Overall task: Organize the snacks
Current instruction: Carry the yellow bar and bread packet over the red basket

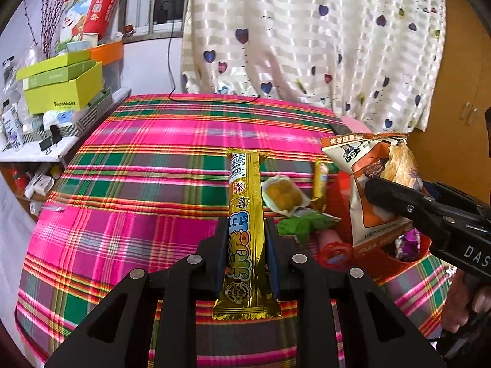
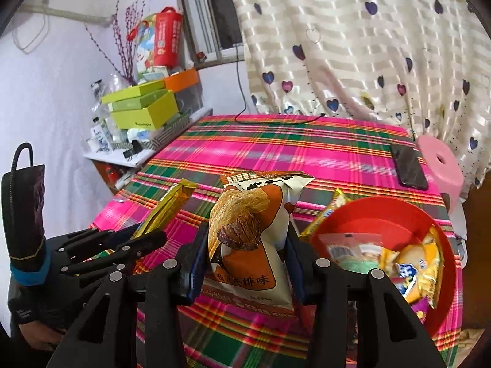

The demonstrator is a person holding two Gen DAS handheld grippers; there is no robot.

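1. The left gripper [image 1: 245,230] sits at the bottom centre of the left wrist view, its two black fingers [image 1: 221,245] pinching a long gold foil snack bar [image 1: 245,214] with blue lettering; the bar stands upright between the pads and sticks out past them above and below.
2. The right gripper [image 2: 245,245] fills the bottom centre of the right wrist view, its fingers [image 2: 196,254] pressed on both sides of a white and orange puffed chip bag [image 2: 248,230] showing a crisp and a piece of meat. The bag is held upright, clear of the cloth.
3. In the left wrist view, that same gripper [image 1: 373,190] enters from the right edge, gripping the chip bag [image 1: 371,178] at the middle right of the frame.
4. A round red plastic bowl [image 2: 389,211] lies at the lower right of the right wrist view, holding several small wrapped snacks [image 2: 408,263], yellow ones among them.
5. In the left wrist view, a clear packet with a yellow pastry [image 1: 284,194] and a green wrapped candy [image 1: 302,224] lie just right of the gold bar.
6. A pink, green and grey plaid tablecloth [image 1: 153,159] covers the table across the middle of both views.
7. A dark phone [image 2: 408,167] rests on the cloth at the middle right of the right wrist view, beside a pink plastic stool [image 2: 442,165].
8. Lime-green boxes [image 1: 61,86] are stacked at the upper left of the left wrist view.
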